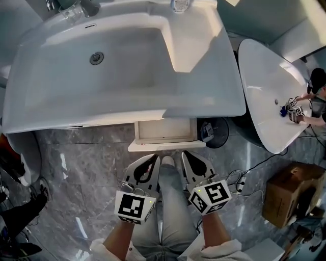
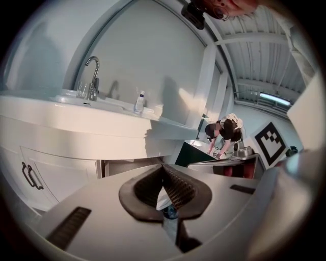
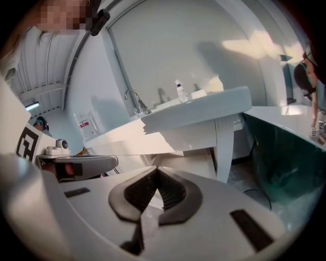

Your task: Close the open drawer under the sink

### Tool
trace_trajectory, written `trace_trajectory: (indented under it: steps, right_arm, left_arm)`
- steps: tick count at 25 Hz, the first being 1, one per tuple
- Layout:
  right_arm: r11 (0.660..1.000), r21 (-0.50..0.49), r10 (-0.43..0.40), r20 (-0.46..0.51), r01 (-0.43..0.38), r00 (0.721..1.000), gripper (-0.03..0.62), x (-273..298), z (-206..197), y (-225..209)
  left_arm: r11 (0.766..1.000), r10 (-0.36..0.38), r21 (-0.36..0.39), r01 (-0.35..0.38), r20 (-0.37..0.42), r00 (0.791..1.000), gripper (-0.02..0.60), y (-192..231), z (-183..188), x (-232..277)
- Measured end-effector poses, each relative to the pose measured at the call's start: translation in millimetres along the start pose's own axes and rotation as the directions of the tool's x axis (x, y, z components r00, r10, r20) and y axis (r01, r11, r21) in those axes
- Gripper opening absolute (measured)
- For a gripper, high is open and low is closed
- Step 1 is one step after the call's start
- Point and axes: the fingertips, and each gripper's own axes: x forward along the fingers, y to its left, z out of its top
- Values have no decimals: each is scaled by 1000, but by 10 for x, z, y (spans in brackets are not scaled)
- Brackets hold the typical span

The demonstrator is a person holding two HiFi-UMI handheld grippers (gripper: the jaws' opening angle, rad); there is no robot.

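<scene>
drawer (image 1: 165,131) mostly hidden under sink (image 1: 204,99), faucet (image 1: 81,7) cropped

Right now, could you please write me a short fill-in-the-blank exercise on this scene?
The drawer under the sink is ___.
The left gripper and the right gripper both have their jaws ___, with nothing between them.
The cardboard box stands on the floor on the ___ gripper's side.
Missing words: open; shut; right.

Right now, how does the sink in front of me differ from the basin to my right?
The sink is broad and rectangular with a drawer open beneath it; the basin is oval on a dark base. Another person works at the basin; nobody touches the sink. Both are glossy white.
</scene>
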Motion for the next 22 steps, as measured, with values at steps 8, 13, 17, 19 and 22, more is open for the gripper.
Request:
trace_trajectory:
  steps: [8, 13, 17, 19, 22]
  right_arm:
    - [1000, -4, -3, -31, 3, 1000, 10, 117, -322, -70]
    - [1000, -1, 1, -31, -1, 1000, 11, 163, -497, -131]
    - [1000, -2, -16, -63, 16, 998, 11, 197, -666, -202]
    - [1000, -4, -22, -73, 22, 997, 11, 211, -732, -240]
    - [1000, -10, -25, -78, 24, 997, 11, 248, -821, -278]
  left_arm:
    - [1000, 8, 19, -7, -46, 999, 15, 54, -314, 104]
    - [1000, 9, 27, -6, -78, 997, 15, 23, -524, 161]
    - [1000, 10, 30, -6, -107, 994, 15, 7, -690, 192]
    - [999, 9, 35, -5, -116, 993, 15, 2, -758, 217]
    - [999, 14, 46, -9, -125, 992, 15, 20, -838, 259]
